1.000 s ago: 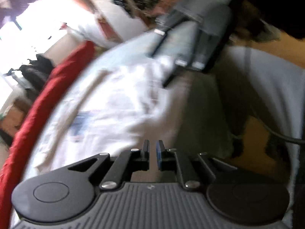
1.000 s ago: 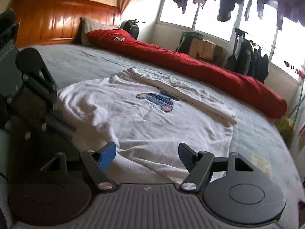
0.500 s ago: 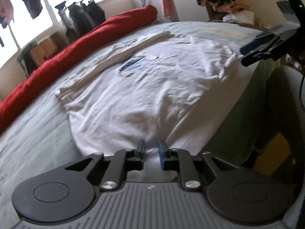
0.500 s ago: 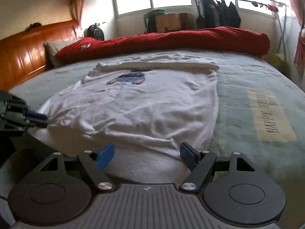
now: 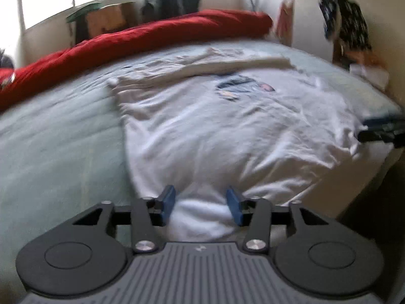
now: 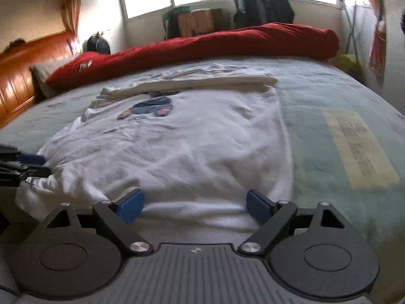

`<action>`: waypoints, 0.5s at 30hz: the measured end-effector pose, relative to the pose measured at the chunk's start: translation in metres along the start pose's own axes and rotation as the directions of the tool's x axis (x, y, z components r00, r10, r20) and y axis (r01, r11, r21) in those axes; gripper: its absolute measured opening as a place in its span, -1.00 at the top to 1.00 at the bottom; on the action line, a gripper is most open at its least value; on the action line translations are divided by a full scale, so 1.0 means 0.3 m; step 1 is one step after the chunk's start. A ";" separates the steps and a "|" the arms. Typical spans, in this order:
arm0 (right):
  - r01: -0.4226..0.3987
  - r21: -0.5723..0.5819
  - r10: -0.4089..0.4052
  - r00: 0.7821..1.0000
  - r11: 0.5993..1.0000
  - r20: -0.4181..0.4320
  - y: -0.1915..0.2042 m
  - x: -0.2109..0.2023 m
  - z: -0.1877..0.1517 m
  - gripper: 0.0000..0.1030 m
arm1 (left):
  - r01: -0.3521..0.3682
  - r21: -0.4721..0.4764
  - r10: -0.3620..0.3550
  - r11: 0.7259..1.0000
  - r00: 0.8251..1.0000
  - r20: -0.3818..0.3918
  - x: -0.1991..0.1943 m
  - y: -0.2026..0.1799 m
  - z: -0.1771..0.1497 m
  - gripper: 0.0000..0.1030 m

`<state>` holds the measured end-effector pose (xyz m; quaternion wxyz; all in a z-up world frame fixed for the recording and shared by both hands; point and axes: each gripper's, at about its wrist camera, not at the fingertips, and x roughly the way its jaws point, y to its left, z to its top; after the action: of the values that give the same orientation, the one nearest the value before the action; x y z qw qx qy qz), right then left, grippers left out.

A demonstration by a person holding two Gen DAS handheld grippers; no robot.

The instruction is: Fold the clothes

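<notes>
So both sets of tongs are parked at the near edge of the bed (image 6: pixel 329 96), each one hanging over the hem end of a white T-shirt (image 6: pixel 189 147) that's spread flat on the pale green bedcover. The shirt has a small blue print on the chest (image 6: pixel 149 110), and its far side is already folded over into a long strip (image 6: pixel 207 82) running across the bed.

Left tongs (image 5: pixel 201 204): jaws have just been opening and now stand partly apart, with a bunched bit of the white fabric sitting between the blue pads (image 5: pixel 168 201) (not pinched as far as I can see, there's a gap on both sides). Right tongs (image 6: pixel 193 205): jaws have been opening too and are spread wide over the near edge of the shirt, pads clear of the cloth.

From the right wrist view you can spot the left tongs poking in at the left edge, right by the shirt's crumpled corner. Behind the shirt a rolled red duvet (image 6: pixel 215 43) lies along the far side of the bed, with a wooden headboard (image 6: pixel 27 71) off to the left and clothes hanging by the window (image 6: pixel 263 7).
</notes>
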<state>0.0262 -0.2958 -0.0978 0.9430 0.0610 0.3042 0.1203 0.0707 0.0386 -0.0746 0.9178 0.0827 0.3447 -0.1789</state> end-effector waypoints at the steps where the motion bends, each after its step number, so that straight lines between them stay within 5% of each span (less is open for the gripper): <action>1: -0.006 0.014 0.005 1.000 1.000 0.018 -0.015 -0.019 -0.016 -0.77 | -0.005 -0.023 0.005 1.000 1.000 -0.001 -0.019 0.017 -0.003 0.02; 8: 0.051 0.010 -0.051 0.999 0.999 0.017 0.032 -0.019 -0.020 -1.00 | 0.010 -0.099 -0.001 0.995 0.996 0.085 -0.070 0.042 0.111 -0.01; 15: 0.128 -0.055 -0.128 0.992 0.990 0.000 0.077 0.003 -0.031 -1.00 | 0.044 -0.117 -0.046 0.992 0.999 -0.008 0.075 0.018 0.118 -0.04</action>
<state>0.0170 -0.2730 -0.1015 0.9496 0.0150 0.3057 0.0679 0.1099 0.0279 -0.0627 0.9149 0.0223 0.3612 -0.1787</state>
